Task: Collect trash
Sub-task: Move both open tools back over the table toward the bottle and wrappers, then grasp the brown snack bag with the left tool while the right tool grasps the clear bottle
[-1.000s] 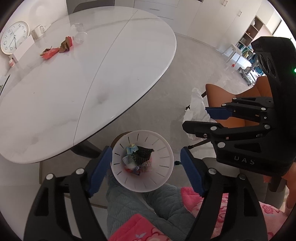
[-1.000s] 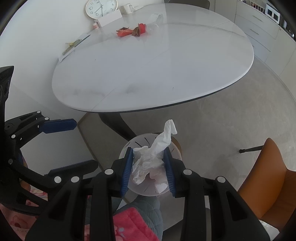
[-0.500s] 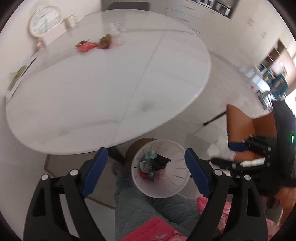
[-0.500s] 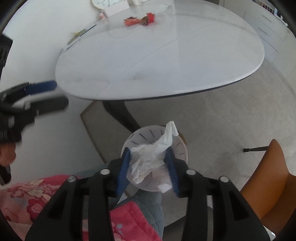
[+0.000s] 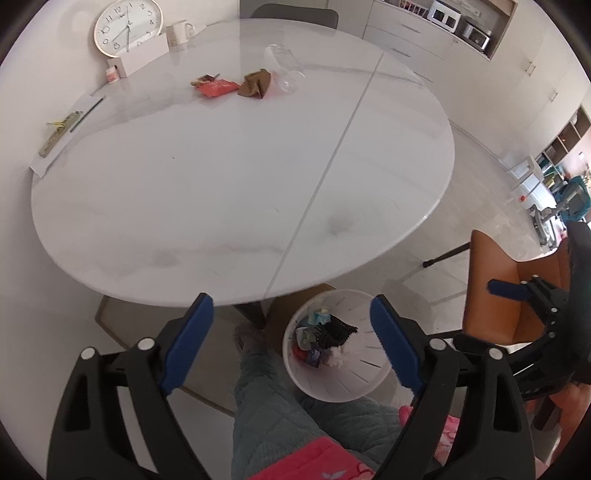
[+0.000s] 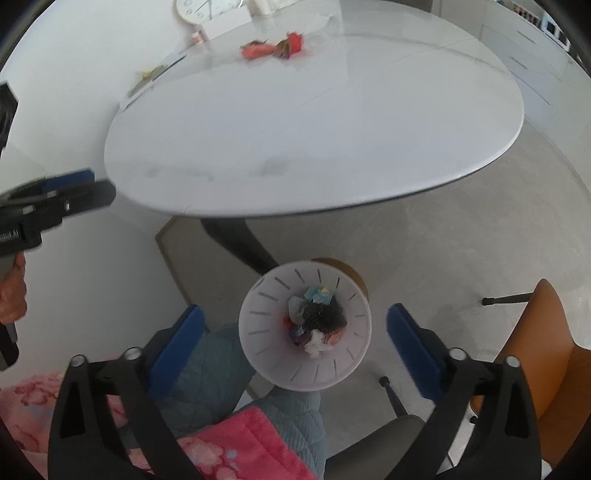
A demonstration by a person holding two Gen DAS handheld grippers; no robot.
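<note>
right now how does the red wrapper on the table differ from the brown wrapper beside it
The red wrapper is bright orange-red and lies fairly flat; the brown wrapper is dull brown and crumpled, standing higher. The red wrapper lies farther from the clear plastic bottle; the brown wrapper lies right beside it. Both rest uncollected on the far side of the white table, beyond either hand-held gripper.

You were in a home dining room: a marble table (image 5: pixel 236 177), wall cabinets (image 5: pixel 410 33), a clock (image 5: pixel 127 27) and an orange chair (image 5: pixel 495 291).
</note>
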